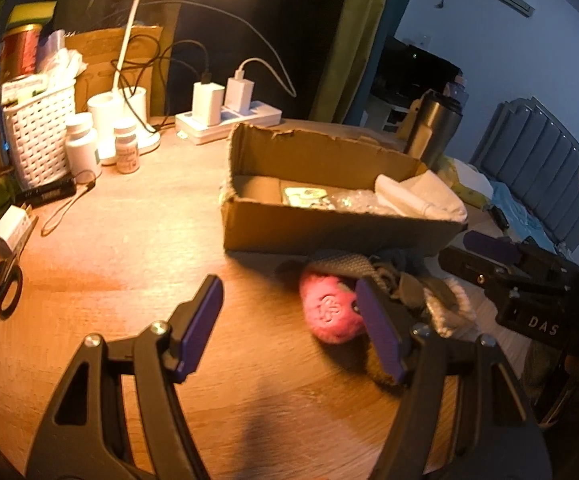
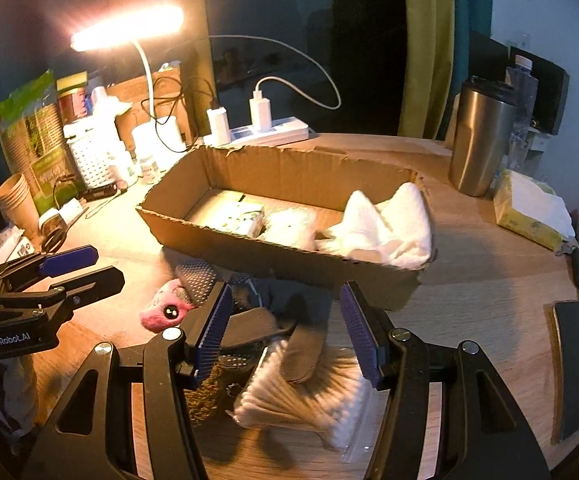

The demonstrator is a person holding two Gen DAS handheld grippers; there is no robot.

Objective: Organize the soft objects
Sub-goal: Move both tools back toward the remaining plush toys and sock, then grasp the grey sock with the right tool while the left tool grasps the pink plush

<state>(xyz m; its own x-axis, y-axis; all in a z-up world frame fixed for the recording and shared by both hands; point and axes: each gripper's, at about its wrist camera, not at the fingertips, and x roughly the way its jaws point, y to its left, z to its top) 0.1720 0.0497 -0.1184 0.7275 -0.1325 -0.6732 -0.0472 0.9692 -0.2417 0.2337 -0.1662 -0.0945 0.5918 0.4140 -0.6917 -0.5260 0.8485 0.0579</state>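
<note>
A cardboard box [image 1: 329, 232] [image 2: 289, 264] stands on the wooden table with a white towel [image 2: 385, 226] [image 1: 421, 196] at its right end and small packets inside. In front of it lies a pile: a pink plush toy [image 1: 329, 312] [image 2: 165, 312], grey gloves [image 2: 301, 336] [image 1: 373, 264] and a pack of cotton swabs [image 2: 309, 400]. My left gripper [image 1: 289, 328] is open and empty, just left of the pink toy. My right gripper [image 2: 285, 332] is open, straddling the gloves above the swabs.
A lit desk lamp [image 2: 129, 32], white basket [image 1: 41, 136], pill bottles [image 1: 83, 144], power strip [image 1: 229, 120], scissors [image 1: 3, 284] and paper cups [image 2: 15, 200] crowd the left. A steel tumbler [image 2: 481, 140] and a tissue pack [image 2: 533, 212] stand right.
</note>
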